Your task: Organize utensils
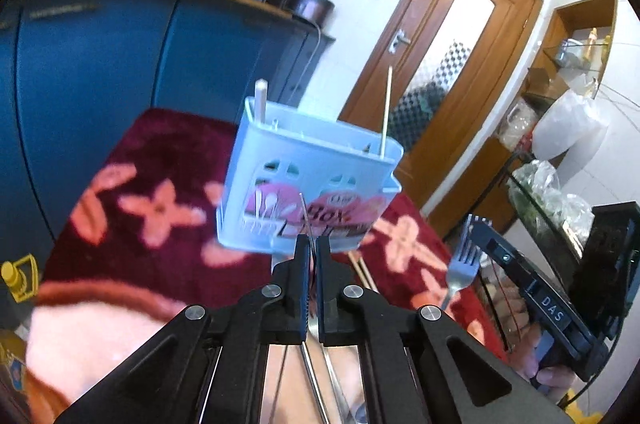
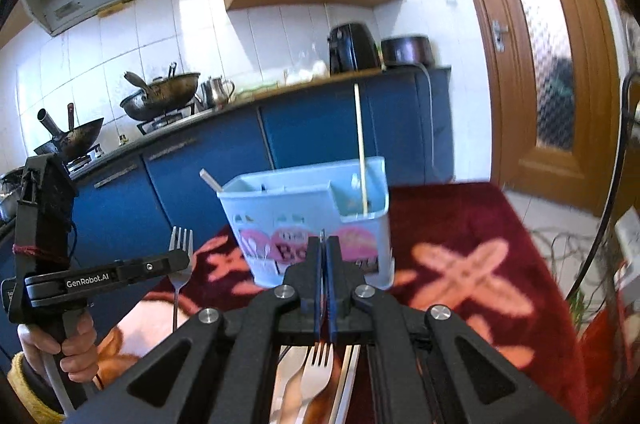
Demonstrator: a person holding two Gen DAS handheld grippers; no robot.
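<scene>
A pale blue utensil box (image 1: 308,183) stands on the red flowered cloth (image 1: 160,159); it also shows in the right wrist view (image 2: 308,220). A chopstick (image 2: 361,147) and a white handle (image 2: 211,179) stick out of it. My left gripper (image 1: 313,244) is shut on a metal fork, seen edge-on (image 1: 305,220) and face-on in the right wrist view (image 2: 181,256). My right gripper (image 2: 323,244) is shut on a second metal fork (image 1: 464,264), its tines up. Both hover in front of the box.
A plastic fork (image 2: 316,372), spoon and chopsticks (image 1: 362,272) lie on the cloth below the grippers. Blue kitchen cabinets (image 2: 320,127) with woks (image 2: 160,95) stand behind. A wooden door (image 2: 548,63) is at the right, shelves with bags (image 1: 560,143) beside it.
</scene>
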